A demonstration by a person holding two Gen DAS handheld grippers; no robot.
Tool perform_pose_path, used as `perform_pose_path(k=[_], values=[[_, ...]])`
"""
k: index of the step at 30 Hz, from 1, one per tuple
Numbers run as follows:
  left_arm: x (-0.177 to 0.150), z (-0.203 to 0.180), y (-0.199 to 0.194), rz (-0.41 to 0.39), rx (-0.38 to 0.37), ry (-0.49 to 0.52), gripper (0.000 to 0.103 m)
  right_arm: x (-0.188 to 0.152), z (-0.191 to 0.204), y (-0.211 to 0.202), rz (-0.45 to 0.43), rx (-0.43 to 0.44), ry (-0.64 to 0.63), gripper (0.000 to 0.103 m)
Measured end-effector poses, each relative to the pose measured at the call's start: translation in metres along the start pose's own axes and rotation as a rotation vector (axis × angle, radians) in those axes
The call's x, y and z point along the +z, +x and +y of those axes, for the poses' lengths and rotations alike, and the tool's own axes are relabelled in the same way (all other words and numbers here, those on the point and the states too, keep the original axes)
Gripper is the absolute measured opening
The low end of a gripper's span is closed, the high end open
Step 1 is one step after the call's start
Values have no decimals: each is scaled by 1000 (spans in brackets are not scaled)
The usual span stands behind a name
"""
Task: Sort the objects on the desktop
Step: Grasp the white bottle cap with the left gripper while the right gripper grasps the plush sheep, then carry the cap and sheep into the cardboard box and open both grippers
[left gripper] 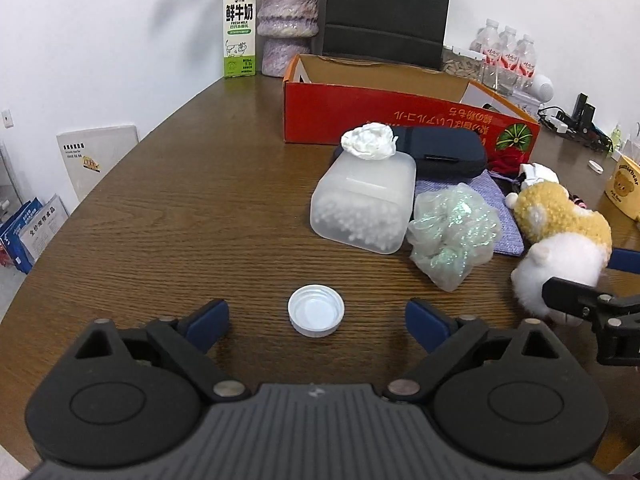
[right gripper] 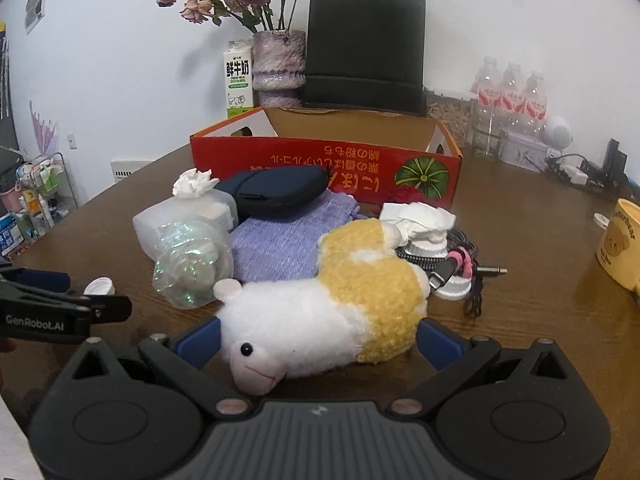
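Left wrist view: left gripper (left gripper: 317,314) jaws wide open, white bottle cap (left gripper: 316,310) lying open side up on the counter (left gripper: 180,208) between the 2 fingers, not touched. Frosted plastic box (left gripper: 363,204) and iridescent wrap (left gripper: 454,232) far right of it; red carton (left gripper: 400,114) farther back.

Right wrist view: right gripper (right gripper: 319,340) jaws open, plush sheep (right gripper: 320,304) lying on its side between them, pads not pressing. Cable (right gripper: 460,264) right of the plush, purple cloth (right gripper: 280,240) behind it.
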State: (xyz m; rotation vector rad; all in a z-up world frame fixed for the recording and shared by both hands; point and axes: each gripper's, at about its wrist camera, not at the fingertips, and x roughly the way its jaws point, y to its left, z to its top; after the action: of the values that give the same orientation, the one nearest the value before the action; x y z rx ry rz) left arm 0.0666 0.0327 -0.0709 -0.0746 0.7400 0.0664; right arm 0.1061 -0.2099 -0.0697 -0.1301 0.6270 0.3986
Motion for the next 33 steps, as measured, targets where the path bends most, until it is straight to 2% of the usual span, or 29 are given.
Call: perform_pose_path(k=[5,8,11,13,17,19,23,26,28,30,33], values=[[2,0,2,-10,0,8,92,6,-1,3,-3,15,-13,103],[2,-1,2,-12,3,11,83,15,-2,-6,-35,23,-17,103],[4,-1,1,-14,1,14,69,27,-6,-7,-42,30,-17,103],[5,-2,0,-14,-9,20,59,35,-11,-1,-16,18,-3,103],[5,-2,-1,-16,6,31,29,48,-26,20,64,6,46,103],[6,1,-1,-15,-7,19,29,49,-30,28,92,8,62,101],[9,3,1,-16,-17,13,29,50,-28,36,96,-9,37,90],[12,3,3,-22,-28,15,29,50,-28,38,94,3,24,75],[14,1,4,-26,-31,18,29,50,-29,42,126,28,20,60],[16,0,4,-29,-35,20,29,51,-29,45,146,43,7,59],[19,0,4,-37,-38,22,29,55,-29,42,142,61,-17,52]])
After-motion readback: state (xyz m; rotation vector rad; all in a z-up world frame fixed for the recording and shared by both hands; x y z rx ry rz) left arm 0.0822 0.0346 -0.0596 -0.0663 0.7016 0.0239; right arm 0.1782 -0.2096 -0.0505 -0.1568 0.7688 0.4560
